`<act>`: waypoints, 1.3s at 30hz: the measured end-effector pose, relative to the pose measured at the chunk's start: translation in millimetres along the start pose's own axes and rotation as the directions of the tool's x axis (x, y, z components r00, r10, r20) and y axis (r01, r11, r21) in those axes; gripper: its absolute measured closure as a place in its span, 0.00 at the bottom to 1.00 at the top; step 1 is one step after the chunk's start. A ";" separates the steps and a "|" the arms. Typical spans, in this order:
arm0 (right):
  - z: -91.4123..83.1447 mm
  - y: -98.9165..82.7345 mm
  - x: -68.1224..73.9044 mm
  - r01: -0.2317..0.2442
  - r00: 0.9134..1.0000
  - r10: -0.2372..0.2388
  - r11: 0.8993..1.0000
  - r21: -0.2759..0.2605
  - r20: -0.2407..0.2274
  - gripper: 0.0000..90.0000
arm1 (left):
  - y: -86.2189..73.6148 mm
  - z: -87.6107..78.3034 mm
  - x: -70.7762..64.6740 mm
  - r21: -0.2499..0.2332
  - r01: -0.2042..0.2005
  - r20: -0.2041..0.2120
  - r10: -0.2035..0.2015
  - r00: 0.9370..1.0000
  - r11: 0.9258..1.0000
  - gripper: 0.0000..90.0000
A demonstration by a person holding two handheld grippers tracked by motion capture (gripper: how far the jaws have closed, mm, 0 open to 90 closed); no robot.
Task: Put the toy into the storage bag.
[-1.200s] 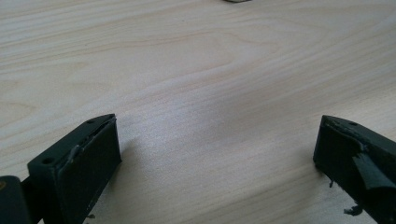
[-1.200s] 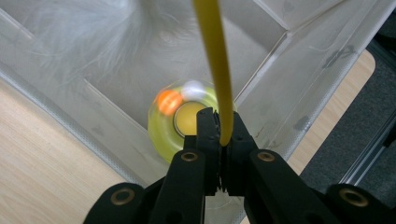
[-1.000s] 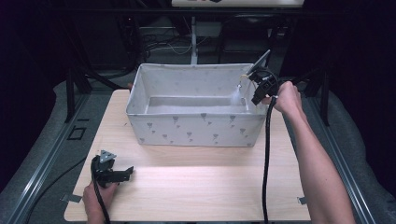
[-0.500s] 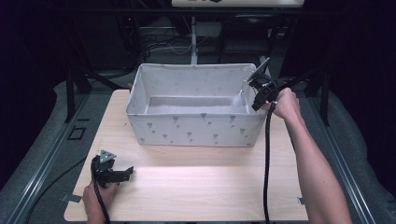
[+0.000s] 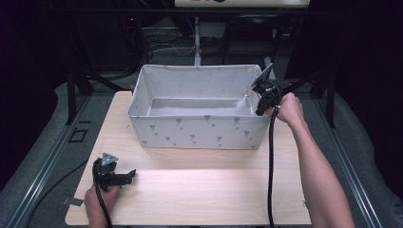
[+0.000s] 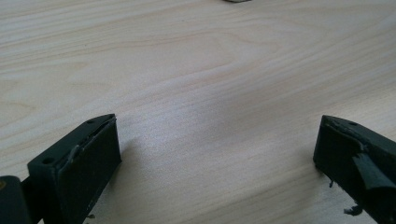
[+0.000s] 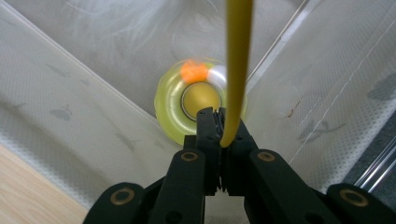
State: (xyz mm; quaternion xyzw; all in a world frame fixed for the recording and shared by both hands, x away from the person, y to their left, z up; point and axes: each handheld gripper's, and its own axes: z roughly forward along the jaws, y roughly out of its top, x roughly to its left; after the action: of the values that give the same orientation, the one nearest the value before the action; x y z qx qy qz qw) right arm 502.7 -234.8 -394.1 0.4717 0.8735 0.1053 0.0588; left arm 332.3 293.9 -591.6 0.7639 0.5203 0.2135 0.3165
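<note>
A white fabric bin (image 5: 199, 128) with small grey marks stands at the back of the wooden table (image 5: 204, 190). My right gripper (image 5: 259, 97) hangs over the bin's right end, pointing down inside. In the right gripper view its jaws (image 7: 217, 114) are shut on a thin yellow strap (image 7: 238, 56). Below them, in the bin's corner (image 7: 56, 93), is a blurred round yellow-green disc (image 7: 170, 100) with a gold centre and an orange spot. My left gripper (image 5: 124, 176) rests on the table's near left, and its jaws (image 6: 217, 140) stand open over bare wood with nothing between them.
The table's near edge lies just behind the left hand. A black cable (image 5: 272, 161) trails from the right gripper along the forearm. Dark frame posts and cables (image 5: 76, 90) stand behind and beside the table.
The right gripper has sunk a little lower into the bin's right end. The left gripper has not moved.
</note>
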 end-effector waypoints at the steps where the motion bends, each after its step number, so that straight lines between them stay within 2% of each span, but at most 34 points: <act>1: 1.2 -0.3 -0.4 0.002 1.000 -0.002 1.000 -0.004 -0.001 0.98 | 0.0 0.0 0.0 0.000 0.000 0.001 0.000 1.000 1.000 0.01; 17: 8.5 -1.7 -2.1 -0.014 1.000 0.014 1.000 0.028 -0.026 0.97 | 0.0 0.0 0.0 0.000 0.000 0.000 0.000 1.000 1.000 0.01; 34: 8.7 -1.1 -2.4 -0.010 1.000 0.011 0.999 0.051 -0.023 0.96 | 0.0 0.0 0.0 0.000 0.000 0.000 0.000 1.000 1.000 0.01; 39: 0.3 -0.8 -1.8 -0.015 0.999 0.016 1.000 0.023 -0.028 0.91 | -0.2 0.4 -0.1 -0.006 0.001 -0.001 -0.001 1.000 1.000 0.01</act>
State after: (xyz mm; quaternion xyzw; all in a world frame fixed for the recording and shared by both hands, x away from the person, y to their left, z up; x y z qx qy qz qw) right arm 503.1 -236.7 -394.6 0.4774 0.8717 0.1027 0.0402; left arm 332.3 293.7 -592.0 0.7626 0.5203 0.2153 0.3184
